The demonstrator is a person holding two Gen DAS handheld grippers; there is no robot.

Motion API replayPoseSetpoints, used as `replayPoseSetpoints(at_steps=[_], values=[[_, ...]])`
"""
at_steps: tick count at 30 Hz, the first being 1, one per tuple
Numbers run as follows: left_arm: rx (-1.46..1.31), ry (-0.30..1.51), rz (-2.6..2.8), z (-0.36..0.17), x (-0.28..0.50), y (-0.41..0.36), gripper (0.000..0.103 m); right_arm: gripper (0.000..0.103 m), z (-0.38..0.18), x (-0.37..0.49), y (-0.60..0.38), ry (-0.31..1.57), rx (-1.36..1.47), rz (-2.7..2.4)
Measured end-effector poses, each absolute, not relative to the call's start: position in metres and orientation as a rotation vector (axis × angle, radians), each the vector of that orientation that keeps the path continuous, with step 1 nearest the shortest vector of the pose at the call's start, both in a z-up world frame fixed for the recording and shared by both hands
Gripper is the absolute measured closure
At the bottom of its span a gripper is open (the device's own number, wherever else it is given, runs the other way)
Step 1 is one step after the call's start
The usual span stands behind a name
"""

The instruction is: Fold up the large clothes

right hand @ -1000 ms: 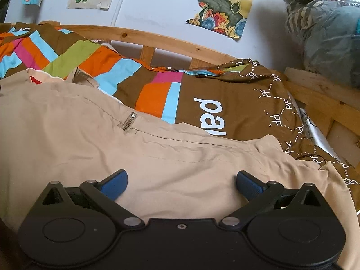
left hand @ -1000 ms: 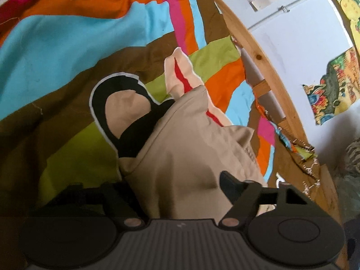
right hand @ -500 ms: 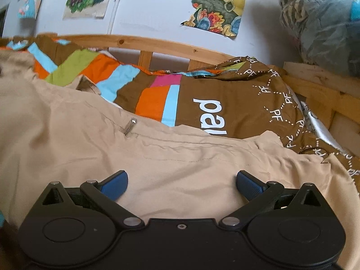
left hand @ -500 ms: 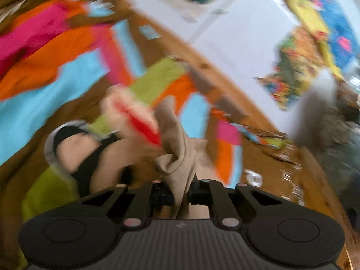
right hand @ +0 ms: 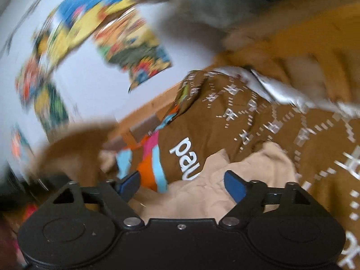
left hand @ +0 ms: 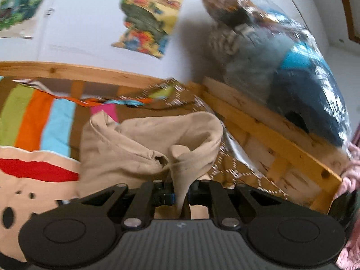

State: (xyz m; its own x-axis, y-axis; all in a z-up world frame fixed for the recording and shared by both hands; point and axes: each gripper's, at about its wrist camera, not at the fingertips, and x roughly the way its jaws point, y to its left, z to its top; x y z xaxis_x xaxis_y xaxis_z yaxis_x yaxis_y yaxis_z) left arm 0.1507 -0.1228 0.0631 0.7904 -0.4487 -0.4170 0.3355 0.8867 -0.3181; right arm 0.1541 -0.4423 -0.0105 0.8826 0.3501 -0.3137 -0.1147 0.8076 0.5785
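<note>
A beige garment (left hand: 144, 148) lies bunched on a bed with a striped, many-coloured cover (left hand: 36, 121). My left gripper (left hand: 180, 194) is shut on a pinched fold of that beige cloth, which rises in a hump just beyond the fingers. In the right wrist view the same beige garment (right hand: 236, 180) lies under and between the blue-tipped fingers (right hand: 235, 183). My right gripper (right hand: 182, 184) stands open over it and holds nothing. That view is badly blurred.
A wooden bed frame (left hand: 265, 132) runs along the wall and the right side. Clear bags of bedding (left hand: 292, 67) sit above the frame. Posters (left hand: 148, 15) hang on the white wall. A brown cover with white lettering (right hand: 247, 130) lies past the garment.
The left gripper went from open to shut on the beige cloth, then swung right toward the bed's corner with it. The right gripper tilted and moved fast, still open.
</note>
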Motion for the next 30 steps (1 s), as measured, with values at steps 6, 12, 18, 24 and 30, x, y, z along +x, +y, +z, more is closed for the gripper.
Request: replayPoseSetpoints(at_steps=[6,12,18,24,30], values=[[-0.178,0.554,-0.533,0.042,0.154,-0.175,0.094,0.023,-0.020,0.159,-0.490,0.479,0.993,0.503],[-0.120,0.601,-0.652,0.022,0.136,-0.213,0.094,0.046,-0.024,0.177,-0.493,0.538,1.002,0.463],[-0.101,0.609,-0.705,0.013,0.131,-0.244,0.094,0.085,0.004,0.183,-0.487,0.490,0.666,0.359],[-0.050,0.741,-0.733,-0.019,0.149,-0.269,0.094,0.088,-0.016,0.192,-0.481,0.562,0.337,0.231],[0.008,0.749,-0.755,-0.034,0.146,-0.270,0.088,0.090,-0.043,0.188,-0.479,0.585,0.222,0.193]])
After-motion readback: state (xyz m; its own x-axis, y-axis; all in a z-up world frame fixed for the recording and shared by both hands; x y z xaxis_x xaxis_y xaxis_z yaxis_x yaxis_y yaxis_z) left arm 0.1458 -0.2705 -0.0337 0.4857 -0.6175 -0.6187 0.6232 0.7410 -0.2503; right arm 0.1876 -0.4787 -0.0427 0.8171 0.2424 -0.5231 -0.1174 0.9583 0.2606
